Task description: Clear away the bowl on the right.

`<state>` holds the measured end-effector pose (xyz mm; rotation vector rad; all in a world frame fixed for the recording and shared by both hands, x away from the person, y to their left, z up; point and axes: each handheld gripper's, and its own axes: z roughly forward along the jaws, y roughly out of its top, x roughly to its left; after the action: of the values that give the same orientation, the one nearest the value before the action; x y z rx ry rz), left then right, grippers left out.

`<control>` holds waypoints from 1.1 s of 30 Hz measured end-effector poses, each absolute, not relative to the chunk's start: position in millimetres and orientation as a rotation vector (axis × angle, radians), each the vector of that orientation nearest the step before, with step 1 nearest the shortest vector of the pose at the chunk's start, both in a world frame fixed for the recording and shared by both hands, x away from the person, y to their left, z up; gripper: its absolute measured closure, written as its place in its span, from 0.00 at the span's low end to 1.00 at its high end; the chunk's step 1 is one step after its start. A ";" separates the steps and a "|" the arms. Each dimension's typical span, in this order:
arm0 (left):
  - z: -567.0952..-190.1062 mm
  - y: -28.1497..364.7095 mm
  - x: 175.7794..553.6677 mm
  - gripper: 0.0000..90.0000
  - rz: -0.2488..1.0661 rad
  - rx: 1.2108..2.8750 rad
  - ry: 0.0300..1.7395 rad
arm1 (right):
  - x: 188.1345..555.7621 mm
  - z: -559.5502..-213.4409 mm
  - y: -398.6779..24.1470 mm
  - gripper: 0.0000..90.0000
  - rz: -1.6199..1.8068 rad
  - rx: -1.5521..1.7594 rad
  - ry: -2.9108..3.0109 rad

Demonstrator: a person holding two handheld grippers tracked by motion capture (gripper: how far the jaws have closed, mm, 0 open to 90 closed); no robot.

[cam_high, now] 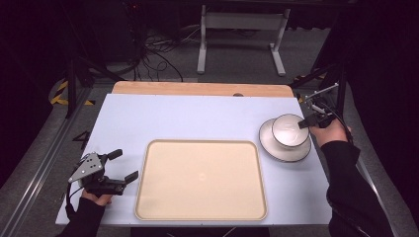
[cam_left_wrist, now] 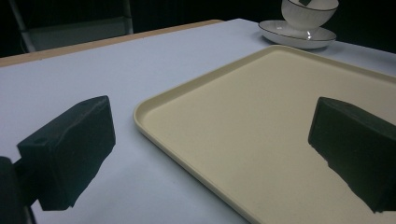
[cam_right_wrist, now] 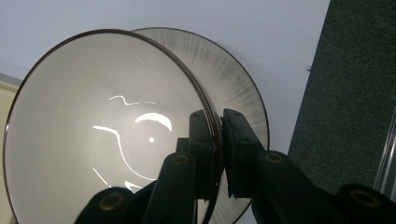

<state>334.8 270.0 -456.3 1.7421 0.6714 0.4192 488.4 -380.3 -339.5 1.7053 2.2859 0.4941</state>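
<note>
You are holding the bowl by its rim with your right gripper, and the jaws are squeezed tight on that thin edge at about 3 o'clock on the bowl, one jaw inside and one outside, as the right gripper view shows. The bowl is sitting over the plate, far out at the 3 o'clock side of the table; in the left gripper view its foot looks to be touching the plate, but I cannot tell for sure whether it is lifted. The bowl looks hard, smooth and shiny, so it is likely slippery and could crack if it drops. It is probably a bit heavy for a pinch on one side, so it may tip away from the jaws. Keeping hold at the rim and staying level seems best. The plate under it is hard and breakable too, so bumping them together could chip them. Your left gripper is waiting near 8 o'clock, just beside the left edge of the tray. Its jaws are standing wide apart and are holding nothing. The tray is lying flat, at the near middle of the table.
</note>
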 end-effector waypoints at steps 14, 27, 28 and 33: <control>-456.5 269.7 335.0 0.02 0.423 1.740 0.674 | 479.6 -316.5 -369.3 0.92 0.467 1.664 2.322; -456.5 269.7 335.0 0.02 0.423 1.738 0.675 | 473.1 -300.9 -354.0 0.92 0.459 1.616 2.376; -456.4 269.8 335.0 0.02 0.422 1.741 0.675 | 472.5 -300.1 -352.4 0.92 0.460 1.609 2.381; -456.5 269.8 335.0 0.02 0.422 1.740 0.675 | 470.8 -299.3 -342.8 0.92 0.461 1.581 2.408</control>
<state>335.0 269.8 -456.5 1.7399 0.6749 0.4222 470.8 -342.8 -299.3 1.5813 2.4080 0.4606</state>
